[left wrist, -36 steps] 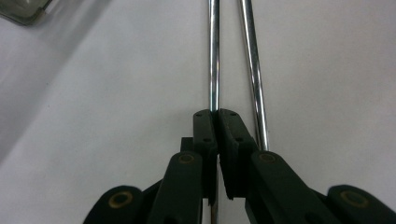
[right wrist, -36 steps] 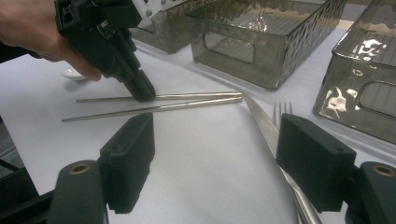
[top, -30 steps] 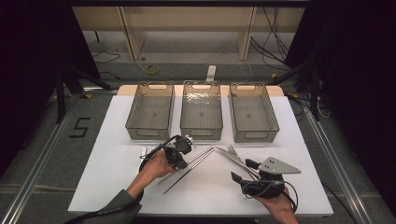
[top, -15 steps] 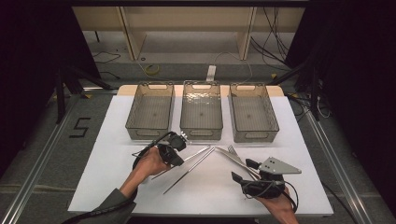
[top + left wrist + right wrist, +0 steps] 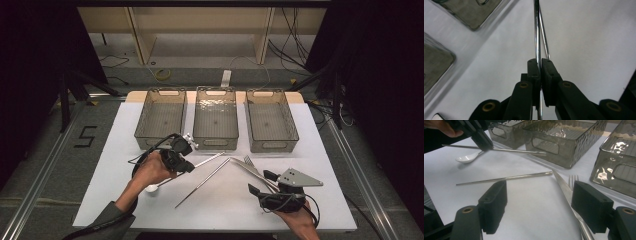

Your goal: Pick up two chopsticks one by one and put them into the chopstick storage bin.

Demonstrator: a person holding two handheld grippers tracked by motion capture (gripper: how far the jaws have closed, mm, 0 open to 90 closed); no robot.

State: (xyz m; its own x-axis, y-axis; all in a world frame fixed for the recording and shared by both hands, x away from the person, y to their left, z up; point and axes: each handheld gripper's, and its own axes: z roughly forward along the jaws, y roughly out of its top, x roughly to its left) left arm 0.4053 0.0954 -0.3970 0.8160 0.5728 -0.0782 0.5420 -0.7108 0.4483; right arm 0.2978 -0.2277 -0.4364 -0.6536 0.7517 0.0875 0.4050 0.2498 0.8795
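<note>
1. Gripping one metal chopstick (image 5: 202, 161) between jaws pressed together, the left claw (image 5: 184, 165) held it just above the white desk (image 5: 320, 150), near the left bin (image 5: 161, 119); the step in hand appeared to be sorting cutlery into bins.
2. The next move likely called for carrying the chopstick over a bin rim and releasing it.
3. The right claw (image 5: 539, 205) rested with jaws apart, empty, beside the knife (image 5: 569, 195) and fork (image 5: 573, 181).
4. The right gripper view revealed a white spoon (image 5: 467, 158) and the second chopstick (image 5: 504, 178) lying flat; the left gripper view confirmed the clamp on the rod.
</note>
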